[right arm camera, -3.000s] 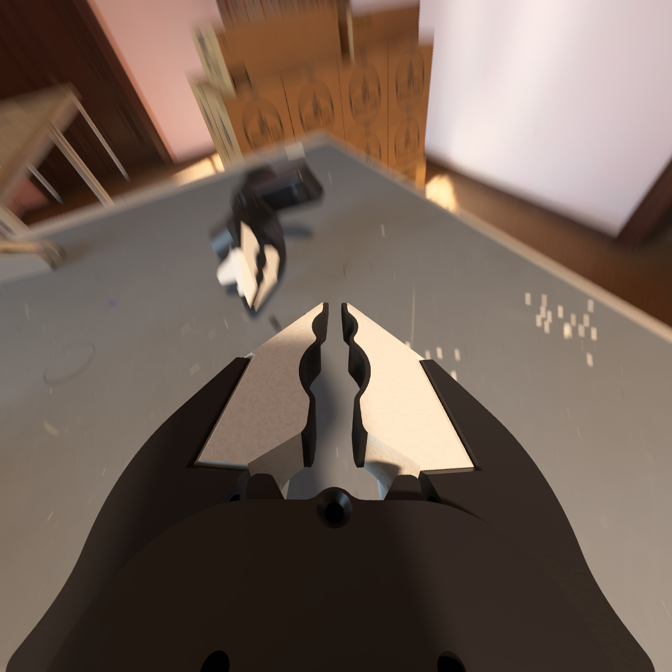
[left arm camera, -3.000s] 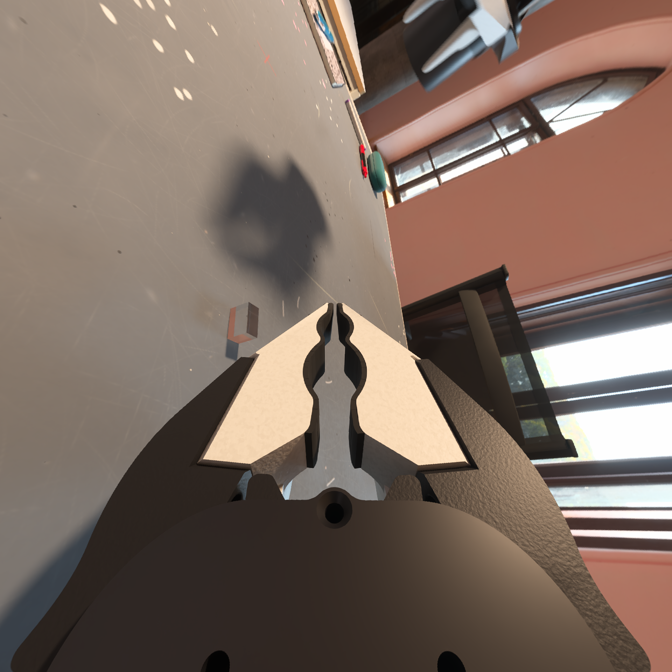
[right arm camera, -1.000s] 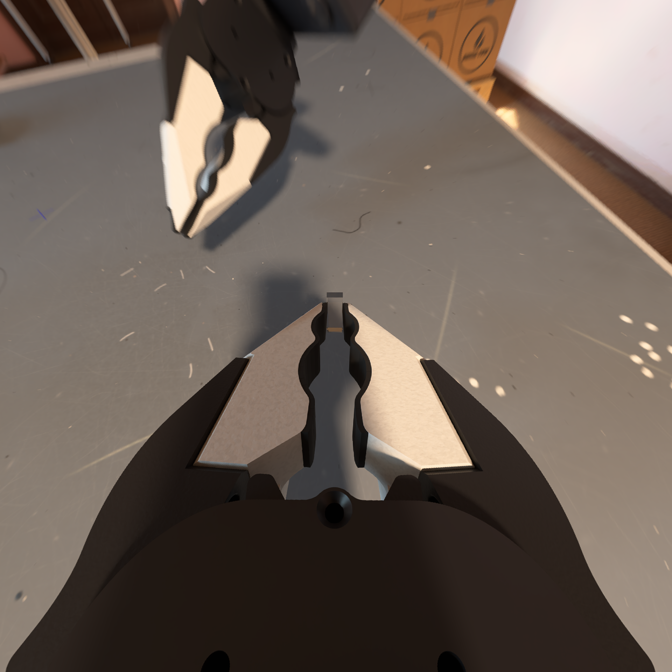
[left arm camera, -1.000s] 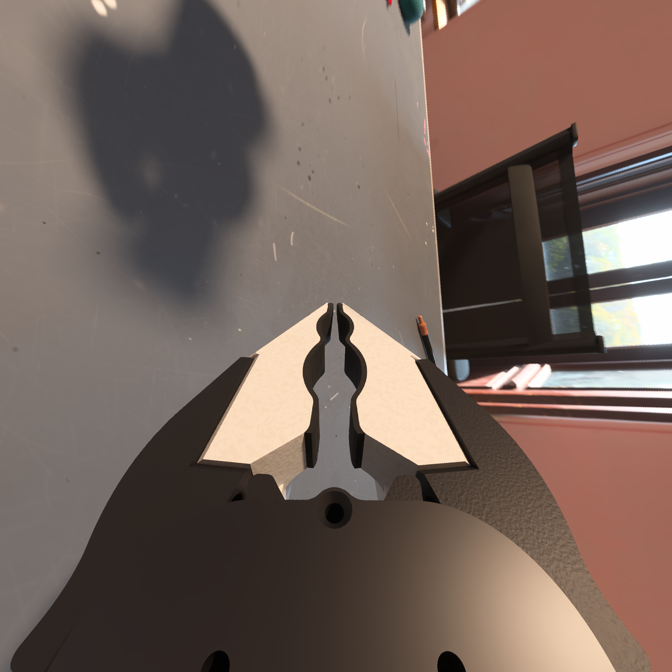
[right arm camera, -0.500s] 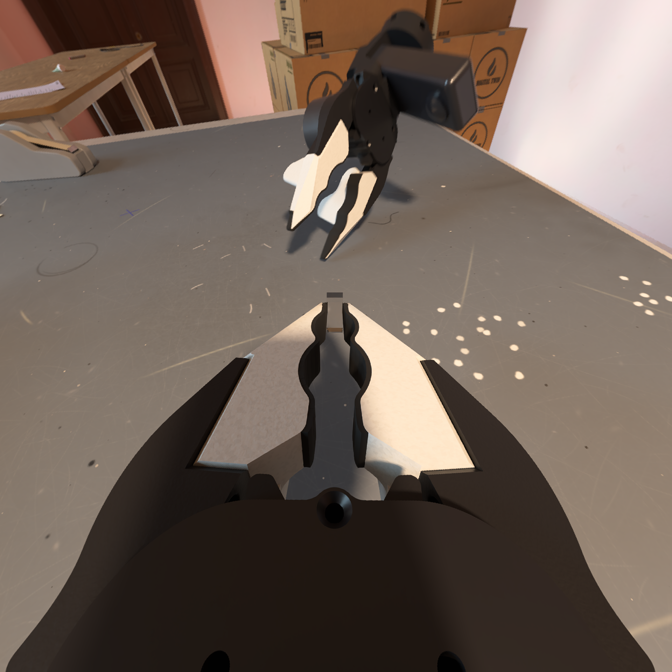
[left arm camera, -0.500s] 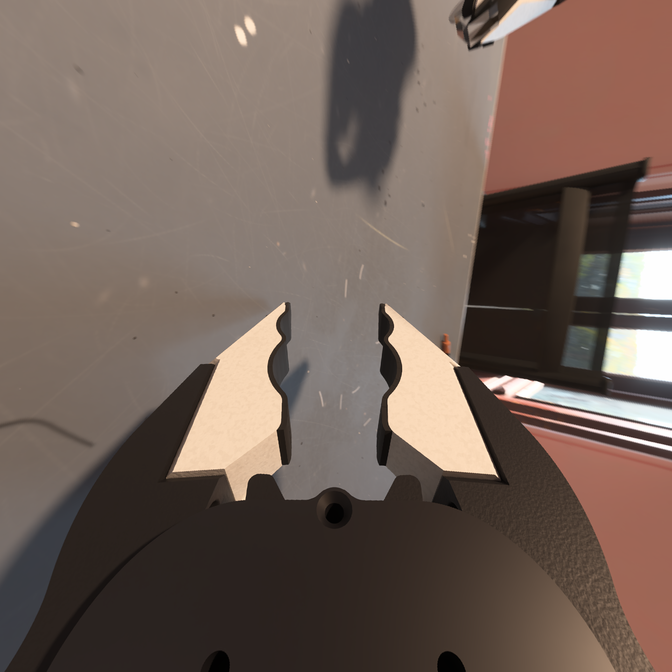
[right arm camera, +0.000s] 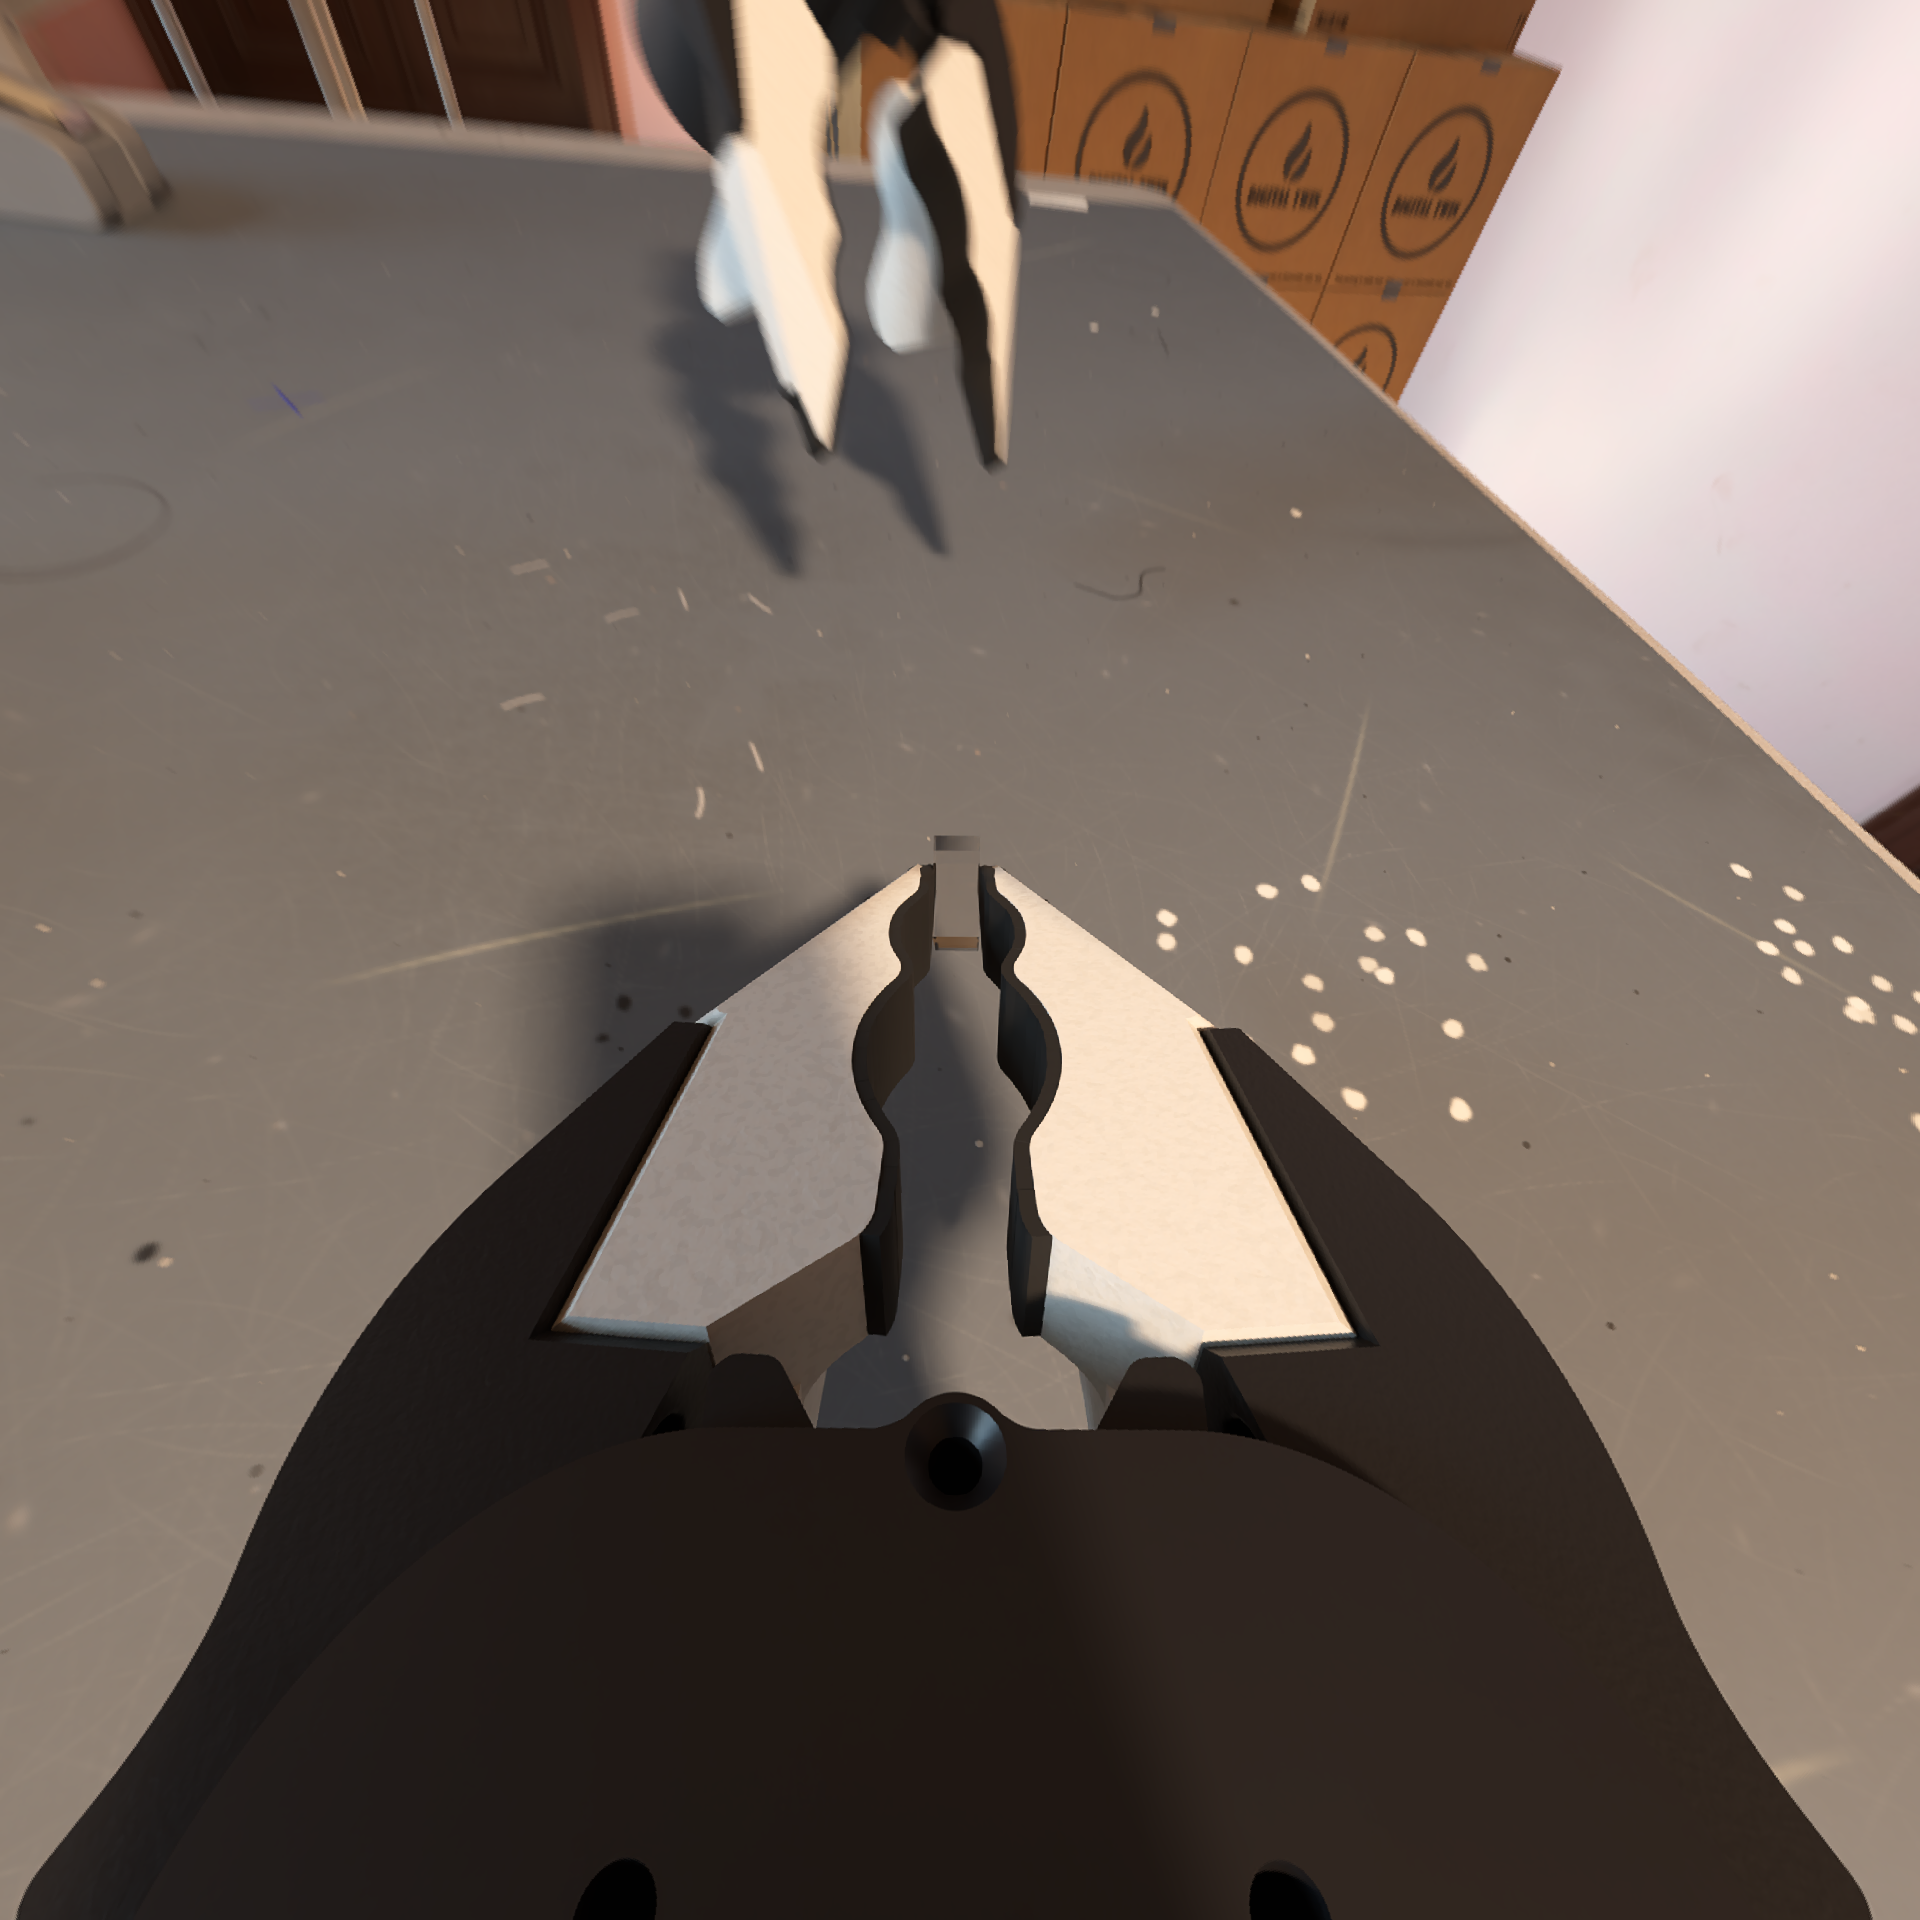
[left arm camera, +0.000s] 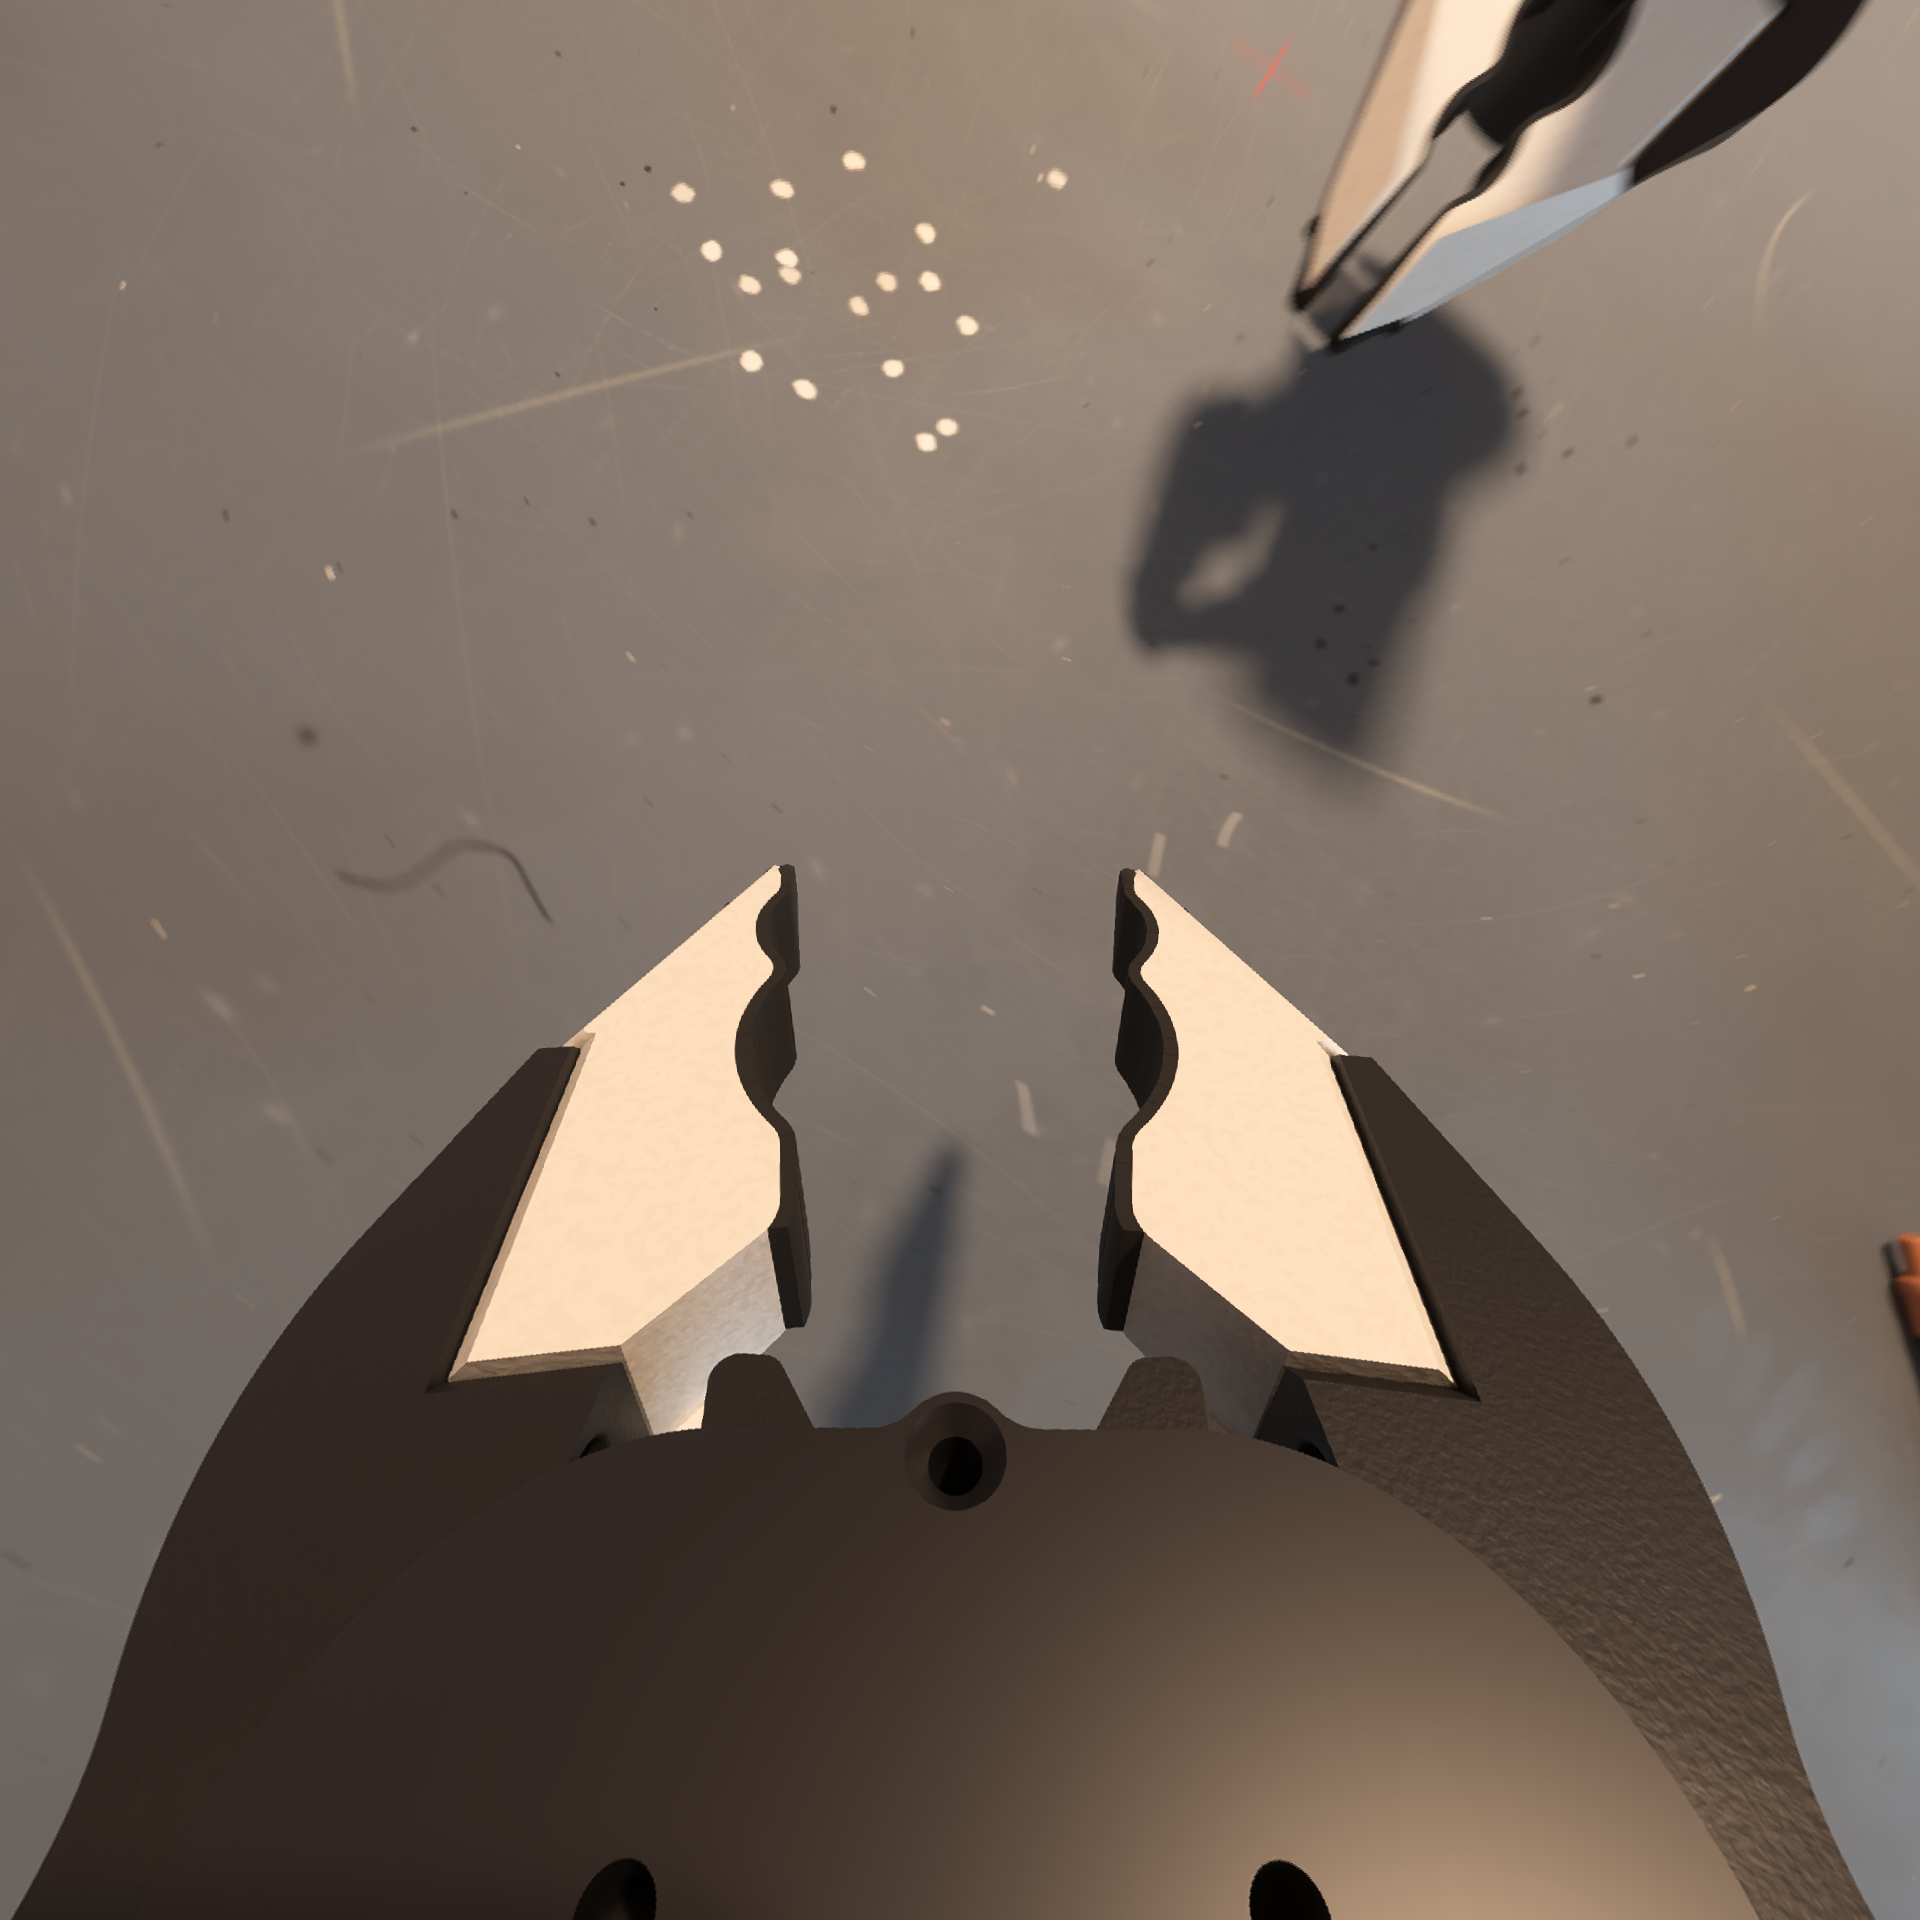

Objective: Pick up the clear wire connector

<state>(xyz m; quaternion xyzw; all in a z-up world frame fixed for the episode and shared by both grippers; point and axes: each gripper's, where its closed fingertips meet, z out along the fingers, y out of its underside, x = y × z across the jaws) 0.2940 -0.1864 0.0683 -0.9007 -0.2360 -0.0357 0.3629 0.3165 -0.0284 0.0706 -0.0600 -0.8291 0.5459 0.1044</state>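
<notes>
Left wrist view: left gripper (left arm camera: pixel 956 883) is spread wide with nothing between its fingers; a second ago it was clenched, half a second ago already parted. It now looks nearly straight down on the grey table (left arm camera: pixel 312 520) instead of along it toward the windows. Right gripper (left arm camera: pixel 1340 312) enters at far right, above its own shadow (left arm camera: pixel 1320 540), tips pinched on something small and pale that I take for the connector, though it is too small here to be sure. An orange-tipped item (left arm camera: pixel 1907 1299) sits at the right edge, near side.

Right wrist view: right gripper (right arm camera: pixel 956 873) is clamped on the clear wire connector (right arm camera: pixel 956 894), a small translucent block held at the very tips and poking just past them. Same hold as one second back. The table reads lower than a second ago, so the part looks lifted clear. Left gripper (right arm camera: pixel 904 436) hangs far ahead, blurred, fingers apart, pointing down. Cardboard boxes (right arm camera: pixel 1288 177) stand beyond the far edge.

Judgement: pick is essentially done. Tip-only hold is thin, so slip is the risk.
</notes>
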